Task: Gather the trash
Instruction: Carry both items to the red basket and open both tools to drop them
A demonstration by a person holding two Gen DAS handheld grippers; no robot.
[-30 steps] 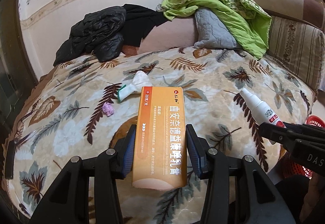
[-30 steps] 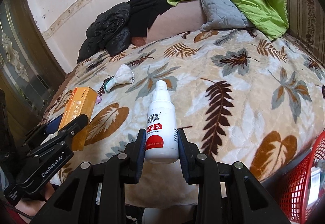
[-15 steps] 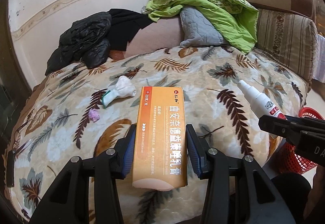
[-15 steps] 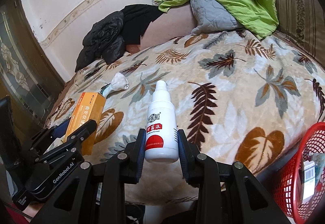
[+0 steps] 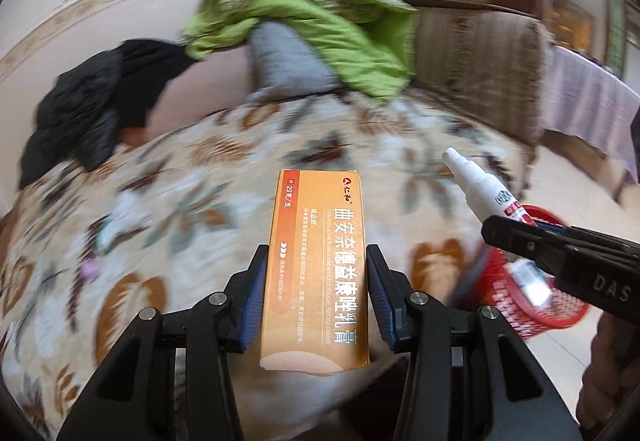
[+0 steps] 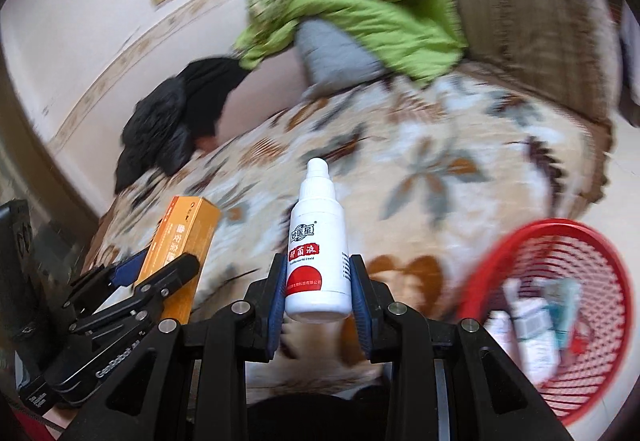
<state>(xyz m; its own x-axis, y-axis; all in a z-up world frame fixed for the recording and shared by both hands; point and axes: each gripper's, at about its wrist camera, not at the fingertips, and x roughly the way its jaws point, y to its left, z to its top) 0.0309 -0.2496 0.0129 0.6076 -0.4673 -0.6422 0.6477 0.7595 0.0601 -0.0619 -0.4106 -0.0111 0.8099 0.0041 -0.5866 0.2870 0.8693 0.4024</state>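
My left gripper (image 5: pixel 316 293) is shut on an orange medicine box (image 5: pixel 316 261) and holds it over the near edge of the bed. My right gripper (image 6: pixel 316 285) is shut on a white spray bottle (image 6: pixel 318 253) with a red label. The bottle (image 5: pixel 480 189) and the right gripper's fingers (image 5: pixel 520 241) show at the right of the left wrist view. The box (image 6: pixel 184 237) shows at the left of the right wrist view. A red mesh basket (image 6: pixel 560 281) holding several pieces of trash stands on the floor to the right, also in the left wrist view (image 5: pixel 532 297).
The bed has a leaf-patterned blanket (image 5: pixel 200 201) with a crumpled white wrapper (image 5: pixel 120 209) and a small pink scrap (image 5: pixel 88 271) on it. Black clothes (image 5: pixel 92 109), a green quilt (image 5: pixel 304 21) and a grey pillow (image 5: pixel 288 61) lie at the back. A striped sofa (image 5: pixel 480 49) stands right.
Both grippers have swung right and pulled back from the bed, still holding the box and bottle. The red basket has come further into both views. The now frames are motion-blurred.
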